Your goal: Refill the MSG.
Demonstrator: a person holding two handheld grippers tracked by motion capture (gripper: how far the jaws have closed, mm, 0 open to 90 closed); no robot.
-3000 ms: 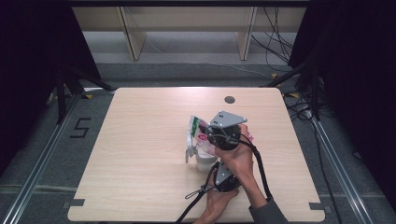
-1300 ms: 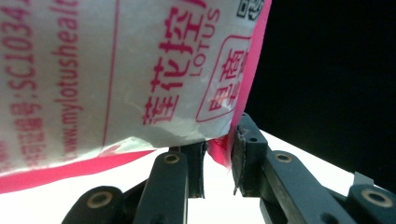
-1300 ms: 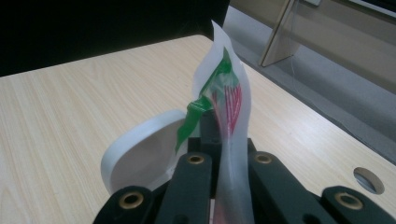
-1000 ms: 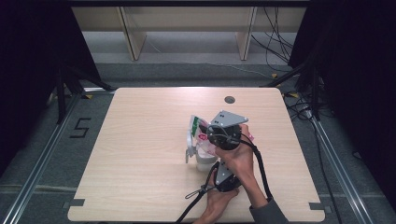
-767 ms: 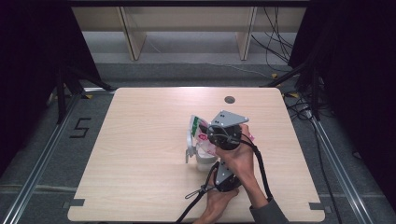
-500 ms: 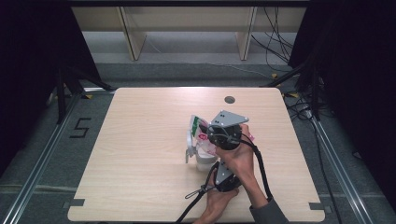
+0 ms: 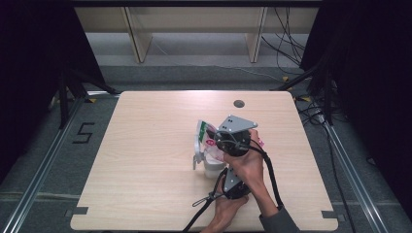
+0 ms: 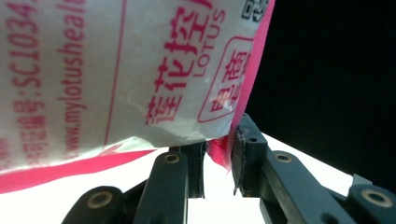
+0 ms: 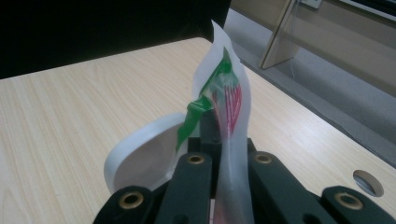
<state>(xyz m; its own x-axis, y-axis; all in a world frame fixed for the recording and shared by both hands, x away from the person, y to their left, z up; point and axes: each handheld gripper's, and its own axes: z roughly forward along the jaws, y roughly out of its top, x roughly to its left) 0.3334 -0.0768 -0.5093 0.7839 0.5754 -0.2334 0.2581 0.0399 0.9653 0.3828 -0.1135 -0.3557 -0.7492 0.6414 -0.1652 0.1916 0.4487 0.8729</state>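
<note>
Nothing moved since earlier | left gripper [image 8: 219, 156] pinches packet [image 8: 116, 79] corner | right gripper [image 9: 226, 140] pressed on packet edge | white cup [image 7: 212, 167] at packet's 6 o'clock

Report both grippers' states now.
Left gripper: shut on the packet.
Right gripper: shut on the packet.
</note>
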